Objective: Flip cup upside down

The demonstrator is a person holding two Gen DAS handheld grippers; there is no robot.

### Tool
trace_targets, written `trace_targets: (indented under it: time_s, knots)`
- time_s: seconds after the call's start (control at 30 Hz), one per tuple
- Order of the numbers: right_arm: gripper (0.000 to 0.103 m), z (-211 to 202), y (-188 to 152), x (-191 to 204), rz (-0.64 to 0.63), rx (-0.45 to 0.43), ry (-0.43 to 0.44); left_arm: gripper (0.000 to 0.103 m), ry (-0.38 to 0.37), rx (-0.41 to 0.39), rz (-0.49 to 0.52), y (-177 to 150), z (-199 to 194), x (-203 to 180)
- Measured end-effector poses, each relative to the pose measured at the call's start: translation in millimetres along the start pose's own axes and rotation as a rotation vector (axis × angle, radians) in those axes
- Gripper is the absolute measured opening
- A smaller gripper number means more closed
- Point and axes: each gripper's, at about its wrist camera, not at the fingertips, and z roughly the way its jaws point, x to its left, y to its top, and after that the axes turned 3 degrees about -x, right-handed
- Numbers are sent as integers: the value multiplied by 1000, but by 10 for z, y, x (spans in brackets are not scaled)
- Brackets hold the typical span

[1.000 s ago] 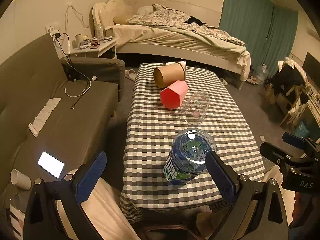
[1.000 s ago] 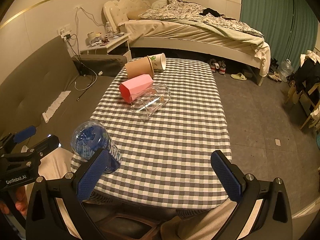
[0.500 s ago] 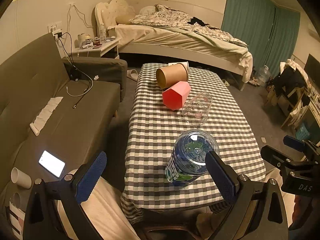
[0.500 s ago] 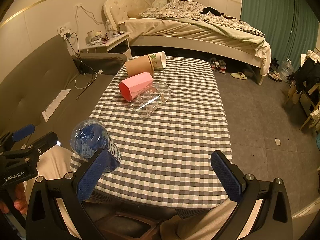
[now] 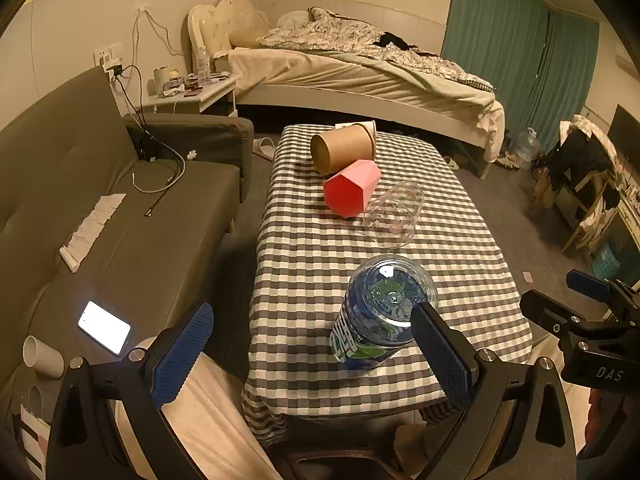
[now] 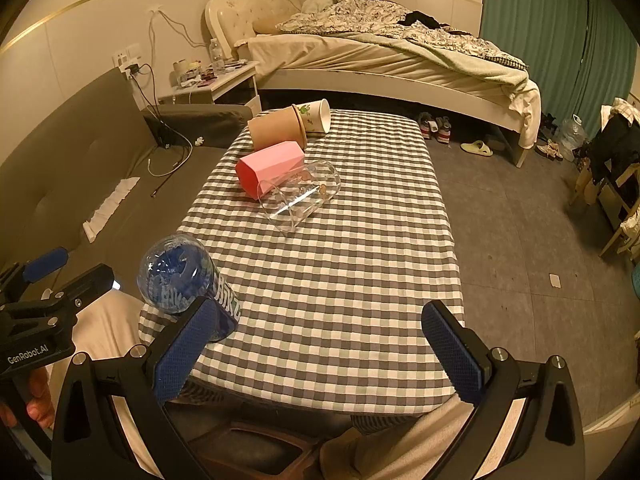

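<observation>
Clearly, the blue cup (image 5: 382,312) stands near the front-left corner of the bench (image 6: 360,280), close to the edge. It looks light, thin and slippery, so I would take it at mid-wall. Left gripper (image 5: 316,356) and right gripper (image 6: 320,354) both have jaws wide, holding nothing. 4 other cups lie farther back; the middle is free.

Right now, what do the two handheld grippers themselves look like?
Both are black frames with silver bolts and two fingers faced in blue textured pads. The left gripper body reads "GenRobot.AI" in the right wrist view; the right gripper body reads "DAS" in the left wrist view. No cables visible.
</observation>
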Motion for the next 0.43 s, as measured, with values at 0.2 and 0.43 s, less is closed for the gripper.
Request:
trace_targets:
  time_s: [0.2,0.43]
  knots:
    - [103,14,-12,4,1,5,-1,102,1,2,2,-13,5,-6]
    - [103,25,-31,8,1,9,-3,102,-6,-11,6,-29,1,-12]
